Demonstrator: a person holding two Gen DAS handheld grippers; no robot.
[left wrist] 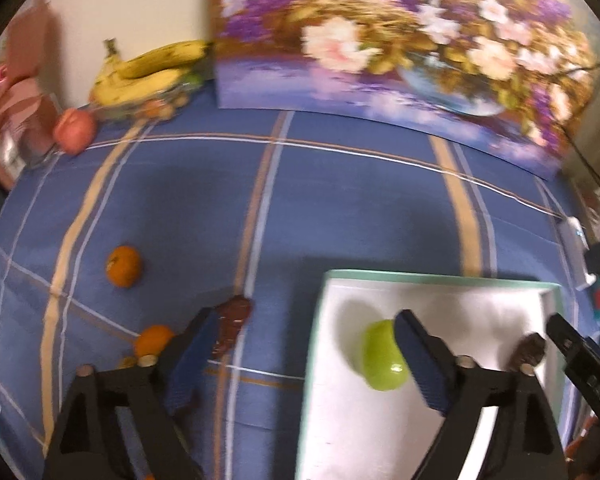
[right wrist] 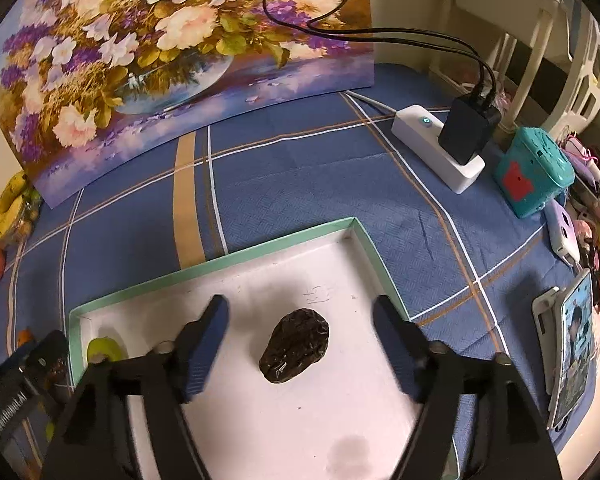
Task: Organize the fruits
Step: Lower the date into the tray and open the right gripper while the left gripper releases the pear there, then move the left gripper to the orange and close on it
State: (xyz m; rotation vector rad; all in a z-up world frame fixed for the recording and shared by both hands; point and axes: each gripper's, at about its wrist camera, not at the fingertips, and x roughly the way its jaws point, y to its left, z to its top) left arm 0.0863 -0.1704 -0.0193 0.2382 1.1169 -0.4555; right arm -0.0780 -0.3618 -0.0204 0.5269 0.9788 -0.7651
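A white tray with a green rim (left wrist: 440,278) (right wrist: 220,264) lies on the blue checked cloth. My left gripper (left wrist: 306,316) is open above the tray's left edge. A green fruit (left wrist: 380,356) (right wrist: 104,350) lies in the tray, partly behind its right finger. A dark wrinkled fruit (left wrist: 234,326) lies on the cloth by its left finger. My right gripper (right wrist: 300,306) is open over the tray, with another dark fruit (right wrist: 294,346) (left wrist: 528,350) lying between its fingers, untouched. Two oranges (left wrist: 124,266) (left wrist: 154,340) rest on the cloth to the left.
A flower painting (right wrist: 140,60) leans at the back. Bananas (left wrist: 148,72) sit in a glass bowl at back left, with a peach (left wrist: 74,130) beside it. A power strip with a black charger (right wrist: 460,136), a teal box (right wrist: 534,174) and a phone (right wrist: 572,344) are on the right.
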